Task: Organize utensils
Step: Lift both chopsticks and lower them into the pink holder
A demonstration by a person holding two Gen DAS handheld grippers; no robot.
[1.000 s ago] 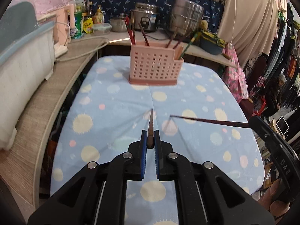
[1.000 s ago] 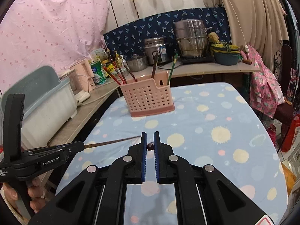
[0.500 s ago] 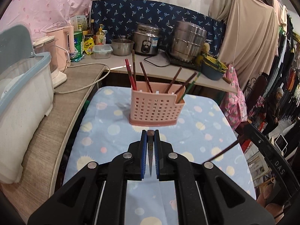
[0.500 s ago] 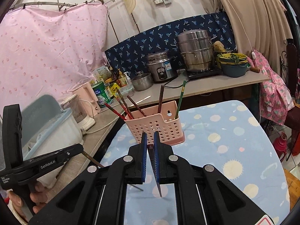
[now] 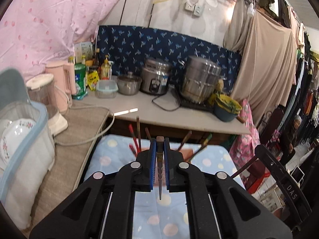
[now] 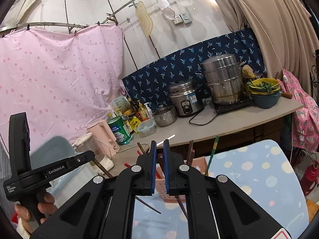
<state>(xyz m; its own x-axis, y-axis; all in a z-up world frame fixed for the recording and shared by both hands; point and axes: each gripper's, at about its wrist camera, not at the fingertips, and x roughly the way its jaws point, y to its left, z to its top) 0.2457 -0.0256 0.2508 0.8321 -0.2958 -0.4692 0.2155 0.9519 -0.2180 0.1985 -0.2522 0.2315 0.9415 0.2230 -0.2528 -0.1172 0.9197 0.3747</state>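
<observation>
My left gripper [image 5: 159, 141] is shut on a dark brown chopstick [image 5: 159, 159], held upright with its thin tip pointing down at the table. The pink perforated utensil holder [image 5: 187, 151] sits just behind my jaws, mostly hidden, with several chopsticks [image 5: 138, 133] sticking up from it. My right gripper [image 6: 159, 145] holds a second dark chopstick [image 6: 182, 204]; its shaft hangs below the jaws. The jaws show a narrow gap at the tips. The holder [image 6: 161, 191] lies below and behind them. The right gripper [image 5: 279, 175] also shows at the right of the left wrist view.
The table has a light blue dotted cloth [image 5: 111, 155]. A counter [image 5: 139, 111] behind it holds a rice cooker [image 5: 155, 79], steel pots [image 5: 201, 79], bottles and a blue bowl [image 5: 225, 107]. A plastic dish bin [image 5: 22, 131] stands at the left. The left gripper [image 6: 49, 169] shows in the right wrist view.
Both grippers have risen and tilted up, turning their chopsticks from level to tip-down. Both have moved forward over the pink holder, which now sits under the jaws.
</observation>
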